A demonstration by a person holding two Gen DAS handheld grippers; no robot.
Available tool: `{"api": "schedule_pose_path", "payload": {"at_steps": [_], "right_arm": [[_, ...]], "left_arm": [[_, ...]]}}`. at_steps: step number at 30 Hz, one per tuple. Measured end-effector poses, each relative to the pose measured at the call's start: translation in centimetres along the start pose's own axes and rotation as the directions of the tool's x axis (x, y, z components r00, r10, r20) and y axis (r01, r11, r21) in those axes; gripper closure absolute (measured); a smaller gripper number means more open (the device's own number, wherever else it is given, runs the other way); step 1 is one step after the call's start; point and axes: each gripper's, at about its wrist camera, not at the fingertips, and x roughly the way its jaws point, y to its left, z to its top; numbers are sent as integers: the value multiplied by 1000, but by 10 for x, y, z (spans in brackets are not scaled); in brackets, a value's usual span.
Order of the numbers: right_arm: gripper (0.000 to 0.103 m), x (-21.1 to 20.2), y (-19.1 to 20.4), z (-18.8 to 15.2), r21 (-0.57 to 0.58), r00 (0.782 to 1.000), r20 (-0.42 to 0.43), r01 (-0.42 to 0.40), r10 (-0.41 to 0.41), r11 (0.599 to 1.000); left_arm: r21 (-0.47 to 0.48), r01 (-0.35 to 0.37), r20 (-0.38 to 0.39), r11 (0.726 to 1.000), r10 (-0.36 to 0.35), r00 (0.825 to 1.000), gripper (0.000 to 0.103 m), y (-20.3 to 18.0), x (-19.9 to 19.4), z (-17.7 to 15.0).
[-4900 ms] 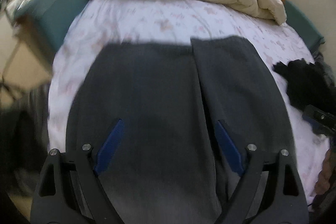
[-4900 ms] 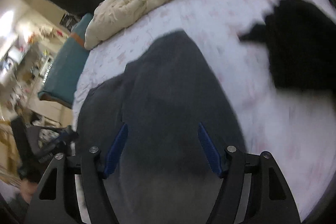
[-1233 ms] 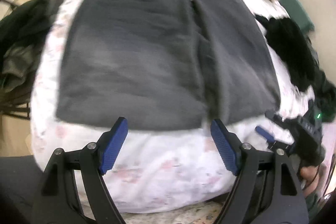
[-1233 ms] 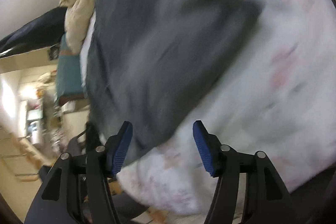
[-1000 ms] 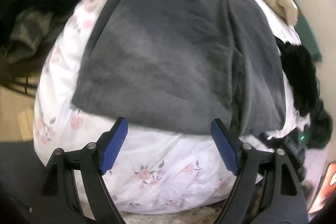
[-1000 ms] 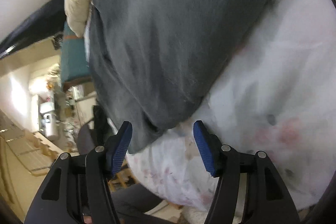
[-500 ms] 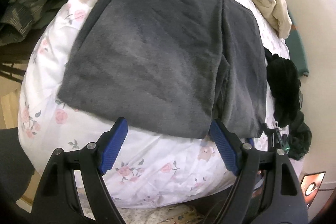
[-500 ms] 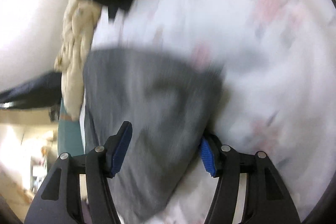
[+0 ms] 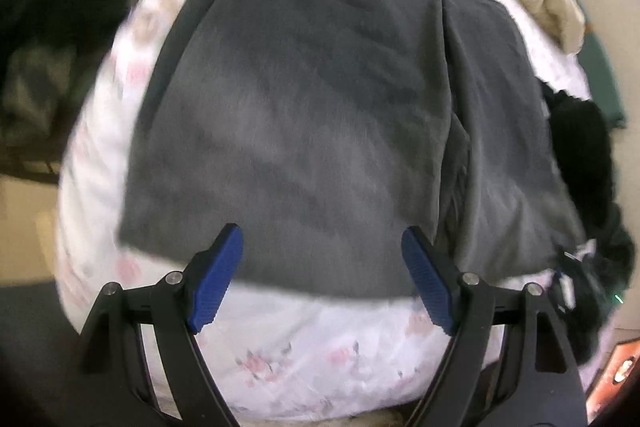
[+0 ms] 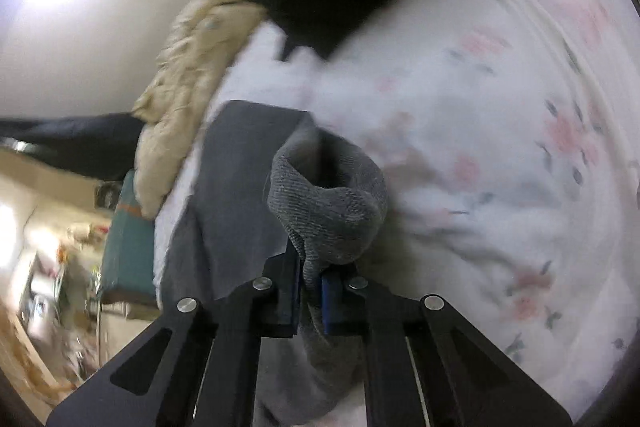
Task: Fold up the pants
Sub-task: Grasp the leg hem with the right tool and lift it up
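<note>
Two grippers: right gripper (image 10: 310, 285) just closed, pinching pants (image 9: 304, 115) hem; left gripper (image 9: 322, 281) spread, empty. Soft, limp fleece; grip hem corners.

The dark heap of clothing (image 9: 52, 75) left of the bed is smeared by motion, its items impossible to separate. A black fuzzy garment (image 9: 580, 163) runs out past the left wrist view's right edge. The grey fleece pants (image 10: 328, 203) hide the right claw's blue pads, and their lower part is cut off.
</note>
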Motion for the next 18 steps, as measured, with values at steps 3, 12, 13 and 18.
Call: {"api": "schedule_pose_path", "payload": {"at_steps": [3,12,13,18], "right_arm": [[96,-4,27,-3,-110,999,-20,-41,38,993],[96,8,77,-21,-291,980,-147,-175,137,940],[96,12,77,-24,-295,979,-159,-172,129,940],[96,32,88,-29,-345,977,-197,-143,77,928]], "left_arm": [[97,-85,68,992,79,995,24,-48,-12,43],[576,-132,145,806,59,988,24,-311,16,124],[607,-167,147,777,97,984,24,-338,29,133],[666,-261,99,699,264,959,24,-406,103,151]]}}
